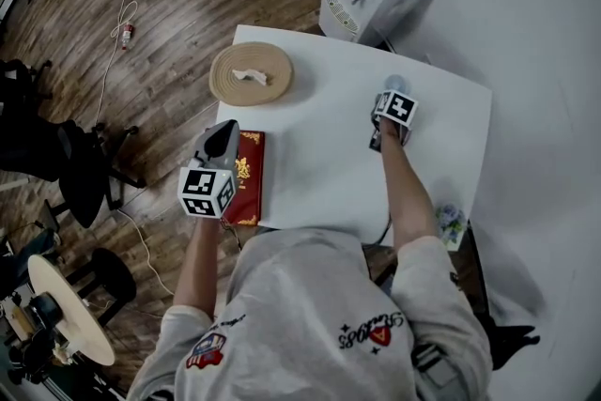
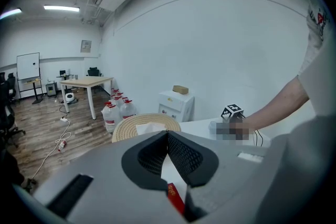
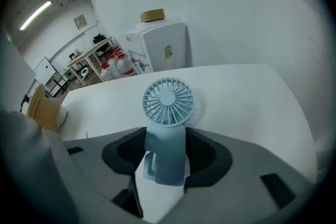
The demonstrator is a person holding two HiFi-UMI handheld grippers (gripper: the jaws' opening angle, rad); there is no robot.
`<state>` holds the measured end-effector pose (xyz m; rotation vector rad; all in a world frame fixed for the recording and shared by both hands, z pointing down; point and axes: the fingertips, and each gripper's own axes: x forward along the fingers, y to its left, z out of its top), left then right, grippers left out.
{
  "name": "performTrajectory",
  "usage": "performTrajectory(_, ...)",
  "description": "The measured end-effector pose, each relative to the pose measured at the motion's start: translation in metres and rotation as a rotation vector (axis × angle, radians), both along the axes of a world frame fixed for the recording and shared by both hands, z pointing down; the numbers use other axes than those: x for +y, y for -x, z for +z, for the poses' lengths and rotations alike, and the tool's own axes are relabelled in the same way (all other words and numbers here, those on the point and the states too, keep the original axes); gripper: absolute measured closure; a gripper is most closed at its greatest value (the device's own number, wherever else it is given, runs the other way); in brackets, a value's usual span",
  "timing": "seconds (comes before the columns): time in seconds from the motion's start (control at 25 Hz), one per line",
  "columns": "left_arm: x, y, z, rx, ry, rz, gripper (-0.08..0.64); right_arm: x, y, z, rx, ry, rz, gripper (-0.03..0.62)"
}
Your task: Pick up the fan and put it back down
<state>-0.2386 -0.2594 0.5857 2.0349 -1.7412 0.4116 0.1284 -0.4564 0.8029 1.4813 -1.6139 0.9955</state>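
While the one pale-blue fan (image 3: 168,102) stands upright on the single white table (image 1: 319,174), my right gripper (image 3: 166,134) clamps its handle. My left gripper (image 2: 168,135), jaws together and empty, hangs by one red box (image 1: 247,178) near one woven disc (image 1: 251,73).

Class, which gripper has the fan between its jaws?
The right gripper: the fan stands between its jaws, while the left gripper is shut on nothing.
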Motion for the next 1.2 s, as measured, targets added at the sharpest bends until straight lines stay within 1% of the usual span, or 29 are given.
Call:
performTrajectory(0.08,-0.001,-0.004,-0.003,-0.001,-0.005,0.008,0.555,0.004,0.003,0.002,-0.028,0.014,-0.028,0.37)
performTrajectory(0.2,-0.003,-0.01,-0.01,-0.004,-0.018,0.022,0.555,0.013,0.004,-0.001,-0.066,0.031,-0.037,0.371)
performTrajectory(0.36,-0.002,-0.02,-0.014,0.0,-0.031,0.043,0.555,0.02,0.002,-0.013,-0.09,-0.012,-0.063,0.371)
performTrajectory(0.6,0.0,-0.036,-0.024,0.005,-0.054,0.08,0.555,0.026,0.001,-0.047,-0.11,-0.114,-0.126,0.371)
performTrajectory(0.8,-0.001,-0.047,-0.038,0.013,-0.094,0.109,0.555,0.034,0.002,-0.091,-0.133,-0.214,-0.16,0.371)
performTrajectory(0.96,-0.006,-0.054,-0.053,0.012,-0.13,0.13,0.555,0.039,0.005,-0.139,-0.185,-0.308,-0.176,0.371)
performTrajectory(1.2,-0.019,-0.07,-0.081,0.005,-0.188,0.171,0.555,0.047,0.01,-0.218,-0.233,-0.467,-0.236,0.371)
